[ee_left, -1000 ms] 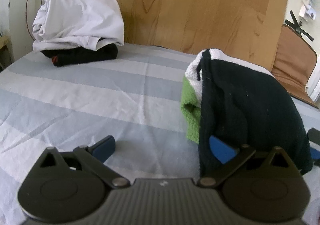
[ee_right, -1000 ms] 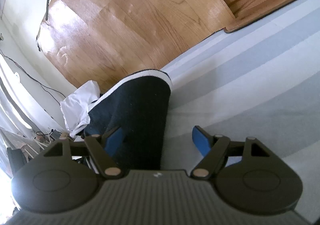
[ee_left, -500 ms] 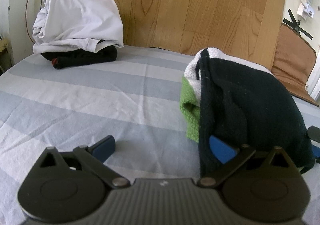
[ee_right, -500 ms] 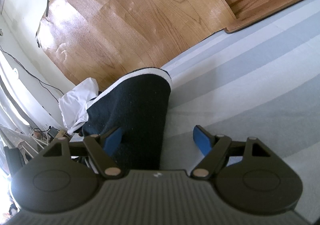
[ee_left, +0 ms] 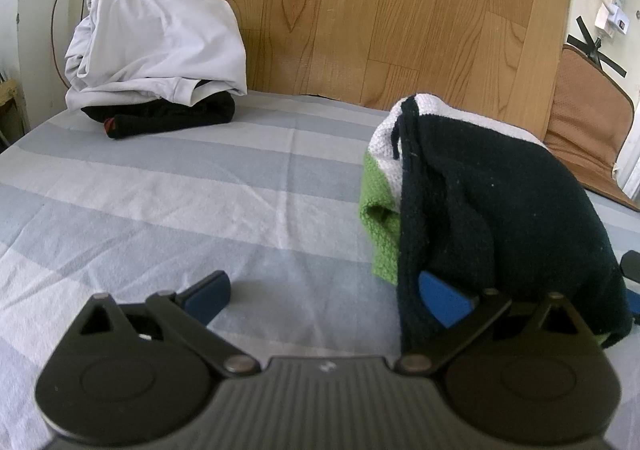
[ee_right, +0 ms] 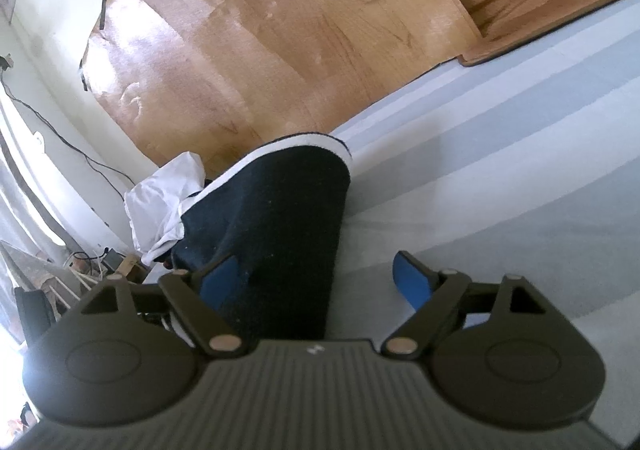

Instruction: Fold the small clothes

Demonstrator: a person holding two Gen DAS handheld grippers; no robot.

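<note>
Sweater [ee_left: 496,206], long axis toward headboard [ee_left: 360,10], between both open hand-held grippers [ee_left: 324,294] [ee_right: 316,282].

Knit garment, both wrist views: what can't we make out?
- Knit garment: its type and fold state; bunched up, left view.
- Left gripper: right finger's tip sits behind the cloth's edge.
- Right gripper: garment's near end hidden under its body.
- Black item: mostly covered by white clothes.

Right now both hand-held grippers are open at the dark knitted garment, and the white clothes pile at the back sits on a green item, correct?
Not quite. In the left wrist view the white clothes pile sits on a black item, not green. Green shows only under the dark knitted garment. Both hand-held grippers, left and right, are open.
</note>
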